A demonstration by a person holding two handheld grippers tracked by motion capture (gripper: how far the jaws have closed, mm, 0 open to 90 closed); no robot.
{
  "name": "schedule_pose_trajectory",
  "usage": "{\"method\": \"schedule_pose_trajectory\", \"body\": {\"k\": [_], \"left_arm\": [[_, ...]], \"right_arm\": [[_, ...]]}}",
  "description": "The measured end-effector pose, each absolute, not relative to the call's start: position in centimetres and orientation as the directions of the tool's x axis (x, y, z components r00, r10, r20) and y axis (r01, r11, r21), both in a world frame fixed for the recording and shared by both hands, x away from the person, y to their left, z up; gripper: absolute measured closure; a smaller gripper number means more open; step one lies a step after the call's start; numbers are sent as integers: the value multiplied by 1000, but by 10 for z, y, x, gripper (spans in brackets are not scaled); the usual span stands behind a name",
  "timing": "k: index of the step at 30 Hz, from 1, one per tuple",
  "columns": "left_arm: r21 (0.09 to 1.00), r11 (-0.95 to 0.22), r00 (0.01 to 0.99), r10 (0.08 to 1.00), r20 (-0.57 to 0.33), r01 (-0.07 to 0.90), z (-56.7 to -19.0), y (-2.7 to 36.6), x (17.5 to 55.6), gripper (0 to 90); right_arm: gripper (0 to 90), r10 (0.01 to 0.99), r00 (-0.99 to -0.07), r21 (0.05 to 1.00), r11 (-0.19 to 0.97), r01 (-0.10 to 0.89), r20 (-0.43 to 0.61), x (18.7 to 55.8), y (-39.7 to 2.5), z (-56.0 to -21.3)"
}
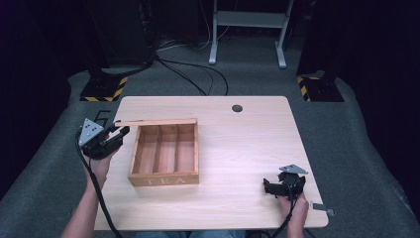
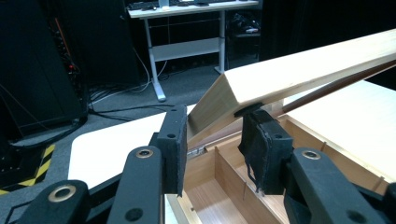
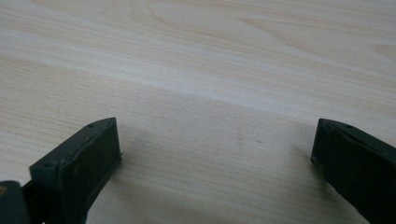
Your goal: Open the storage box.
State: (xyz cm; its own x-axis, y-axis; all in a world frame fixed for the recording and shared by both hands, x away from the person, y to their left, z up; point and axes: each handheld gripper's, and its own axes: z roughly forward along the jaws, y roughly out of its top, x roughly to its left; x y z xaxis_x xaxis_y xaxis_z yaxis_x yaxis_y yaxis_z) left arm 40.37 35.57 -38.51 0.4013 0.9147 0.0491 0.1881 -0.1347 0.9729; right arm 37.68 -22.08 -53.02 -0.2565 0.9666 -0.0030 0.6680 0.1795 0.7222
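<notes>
Left gripper point(image 2: 215, 140), jaws spread, meets the raised lid point(image 2: 299, 74) corner of the tea box point(image 1: 166, 153) by the desk's left edge; lid runs rightward; right gripper point(image 1: 285, 186) lies spread, well apart

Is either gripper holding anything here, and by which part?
The left gripper props the tea box's raised lid from under its corner, jaws apart, not clamped. The right gripper is open over the bare table.
</notes>
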Motion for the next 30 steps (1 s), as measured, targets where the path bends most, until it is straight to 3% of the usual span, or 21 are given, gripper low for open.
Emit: {"method": "schedule_pose_trajectory", "body": {"k": [19,30], "left_arm": [[969,-146,415,908,51,201,-413,356,378,595],[965,-117,420,907,8,235,-451,356,360,592]], "right_arm": [[8,967,-256,722,179,668,-3,377,-221,-530],[8,967,-256,722,180,668,-3,377,-221,-530]]}}
